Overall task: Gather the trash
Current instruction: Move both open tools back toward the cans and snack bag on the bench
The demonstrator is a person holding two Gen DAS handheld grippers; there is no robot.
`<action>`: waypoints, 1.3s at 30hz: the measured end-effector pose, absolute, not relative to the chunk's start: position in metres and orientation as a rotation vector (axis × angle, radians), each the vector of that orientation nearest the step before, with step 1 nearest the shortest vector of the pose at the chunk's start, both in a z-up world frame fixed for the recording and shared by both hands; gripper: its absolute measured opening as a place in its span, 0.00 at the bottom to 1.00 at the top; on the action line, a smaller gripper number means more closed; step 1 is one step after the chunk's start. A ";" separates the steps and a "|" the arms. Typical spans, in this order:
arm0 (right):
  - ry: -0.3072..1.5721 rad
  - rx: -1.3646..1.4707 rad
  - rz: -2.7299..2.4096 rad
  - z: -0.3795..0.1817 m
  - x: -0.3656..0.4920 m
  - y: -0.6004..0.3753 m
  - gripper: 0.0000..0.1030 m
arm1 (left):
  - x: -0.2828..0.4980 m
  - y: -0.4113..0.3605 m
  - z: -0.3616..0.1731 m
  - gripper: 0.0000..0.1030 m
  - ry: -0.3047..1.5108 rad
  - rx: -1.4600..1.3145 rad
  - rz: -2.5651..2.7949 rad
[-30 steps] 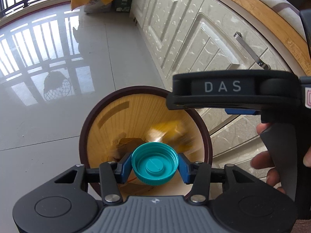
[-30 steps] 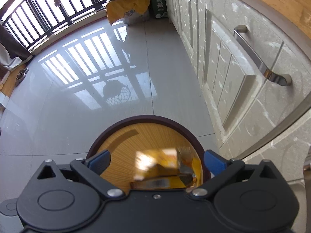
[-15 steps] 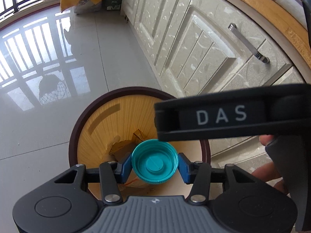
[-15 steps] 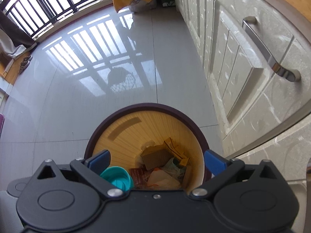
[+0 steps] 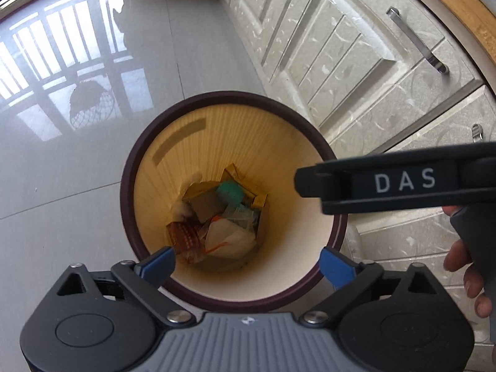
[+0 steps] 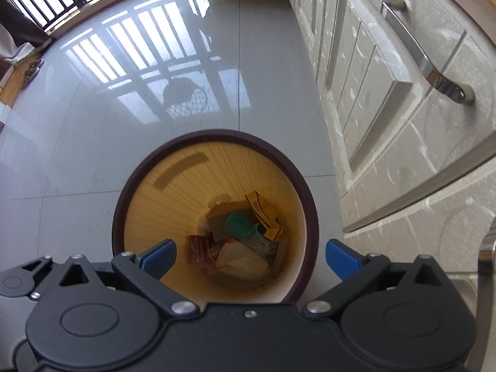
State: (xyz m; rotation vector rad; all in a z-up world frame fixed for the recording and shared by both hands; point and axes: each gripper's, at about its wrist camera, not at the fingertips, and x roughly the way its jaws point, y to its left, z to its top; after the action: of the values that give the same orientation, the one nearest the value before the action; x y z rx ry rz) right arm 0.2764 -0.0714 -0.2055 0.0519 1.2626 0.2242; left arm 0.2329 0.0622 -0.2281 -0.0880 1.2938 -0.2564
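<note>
Now both hand-held grippers, left hand-held gripper (image 5: 246, 265) and right hand-held gripper (image 6: 251, 259), hang spread and empty over the bin (image 5: 145, 161); best lift straight clear of its rim.

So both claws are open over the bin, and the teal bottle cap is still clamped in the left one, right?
Not quite. Both claws are open over the bin, but the left claw holds nothing: the teal bottle cap lies among the trash at the bottom of the bin. The left wrist view shows it, and the right wrist view confirms the cap there, below the open right claw.
</note>
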 end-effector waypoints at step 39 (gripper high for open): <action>1.123 -0.141 0.255 -0.110 0.206 -0.065 1.00 | 0.162 0.129 -0.113 1.00 1.202 -0.162 0.030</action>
State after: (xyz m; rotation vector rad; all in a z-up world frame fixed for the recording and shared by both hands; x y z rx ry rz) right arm 0.2058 -0.0650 -0.1095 -0.1415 1.1232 0.2551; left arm 0.1619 0.1292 -0.1127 -0.1620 1.2019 0.0302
